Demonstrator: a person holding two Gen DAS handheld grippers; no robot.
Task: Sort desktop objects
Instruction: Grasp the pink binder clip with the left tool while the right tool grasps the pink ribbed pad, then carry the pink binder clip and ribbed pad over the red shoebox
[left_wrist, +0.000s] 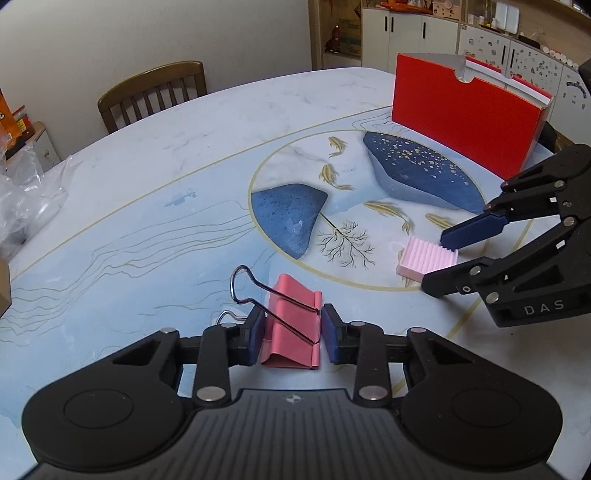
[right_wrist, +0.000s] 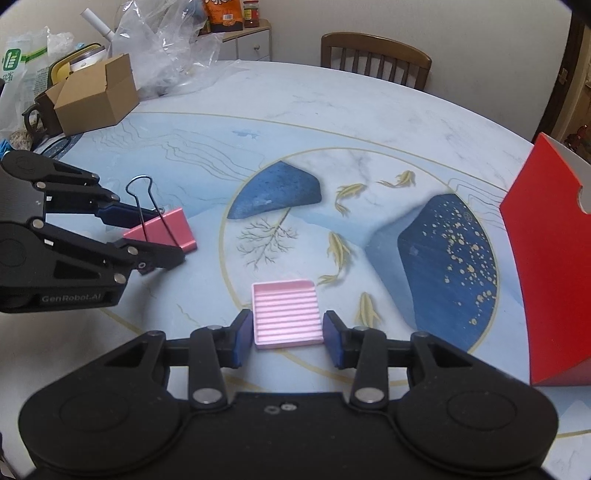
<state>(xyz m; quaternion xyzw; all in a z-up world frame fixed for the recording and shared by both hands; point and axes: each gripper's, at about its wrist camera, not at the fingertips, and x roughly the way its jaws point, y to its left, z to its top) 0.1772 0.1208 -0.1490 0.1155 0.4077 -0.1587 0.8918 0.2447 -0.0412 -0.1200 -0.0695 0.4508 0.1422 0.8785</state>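
A large pink binder clip (left_wrist: 291, 325) with wire handles lies on the table between the pads of my left gripper (left_wrist: 292, 338); the jaws look closed against its sides. It also shows in the right wrist view (right_wrist: 166, 230), with the left gripper (right_wrist: 147, 236) around it. A pink ribbed eraser-like block (right_wrist: 285, 317) lies flat between the fingers of my right gripper (right_wrist: 286, 338), which is open with small gaps on both sides. The block also shows in the left wrist view (left_wrist: 426, 260), between the right gripper's fingers (left_wrist: 443, 258).
A red file box (left_wrist: 465, 110) stands at the far right of the table (left_wrist: 147, 166); it shows in the right wrist view (right_wrist: 546, 258) too. A cardboard box (right_wrist: 98, 94), plastic bags (right_wrist: 166, 40) and a mug (right_wrist: 38, 114) crowd the far left. A wooden chair (right_wrist: 375, 59) stands behind.
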